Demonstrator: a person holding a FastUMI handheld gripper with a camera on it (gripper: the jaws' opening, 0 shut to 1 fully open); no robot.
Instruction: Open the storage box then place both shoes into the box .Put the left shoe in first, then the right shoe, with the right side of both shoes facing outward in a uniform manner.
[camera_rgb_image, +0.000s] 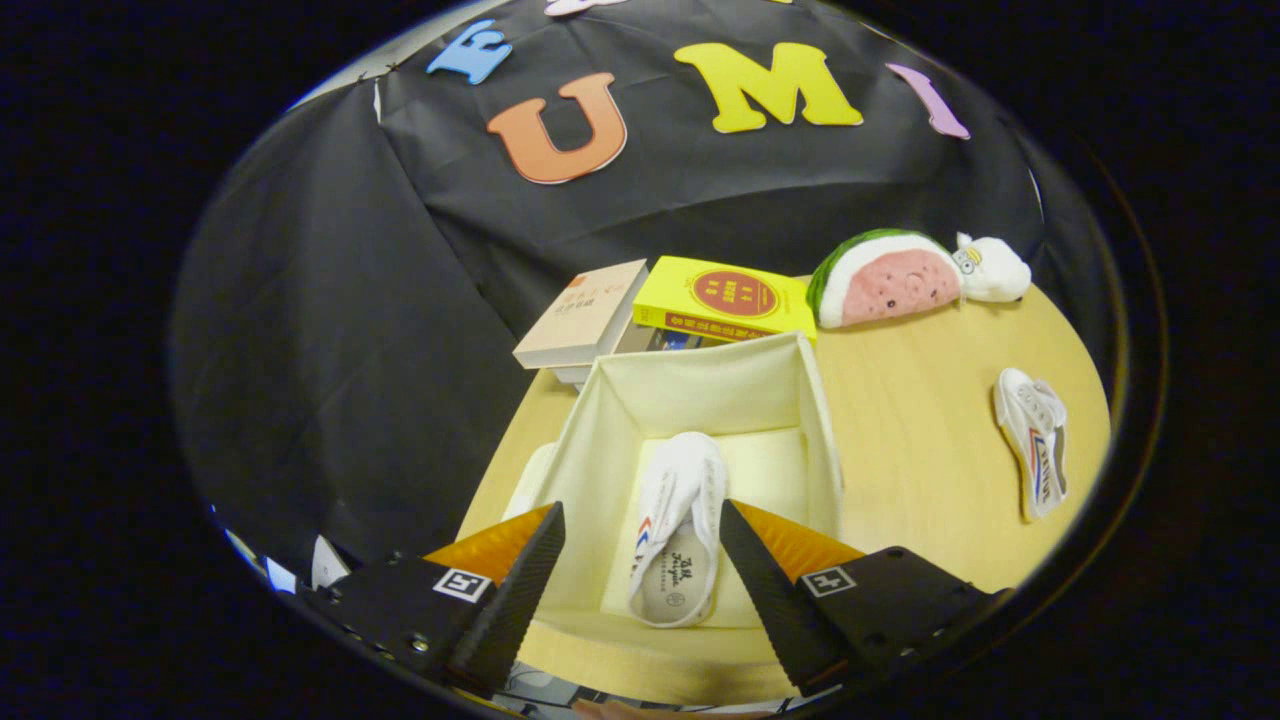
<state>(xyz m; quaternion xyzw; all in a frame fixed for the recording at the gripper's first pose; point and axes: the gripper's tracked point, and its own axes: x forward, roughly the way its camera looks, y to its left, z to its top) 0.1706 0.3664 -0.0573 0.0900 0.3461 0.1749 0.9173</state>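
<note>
The cream fabric storage box (815, 400) stands open on the wooden table, just ahead of my fingers. One white canvas shoe (680, 525) lies inside it on the box floor, heel towards me, toe pointing away, with red and blue stripes on its left flank. My gripper (640, 520) hovers above the box, open, and the shoe shows in the gap between the two fingers without either touching it. The second white shoe (1033, 440) lies on its side on the table, well to the right of the box.
Behind the box a beige book (580, 315) and a yellow book (725, 298) lie on a stack. A watermelon plush (885, 278) and a small white plush (990, 268) sit at the table's far right. The table edge (500, 460) drops off left of the box.
</note>
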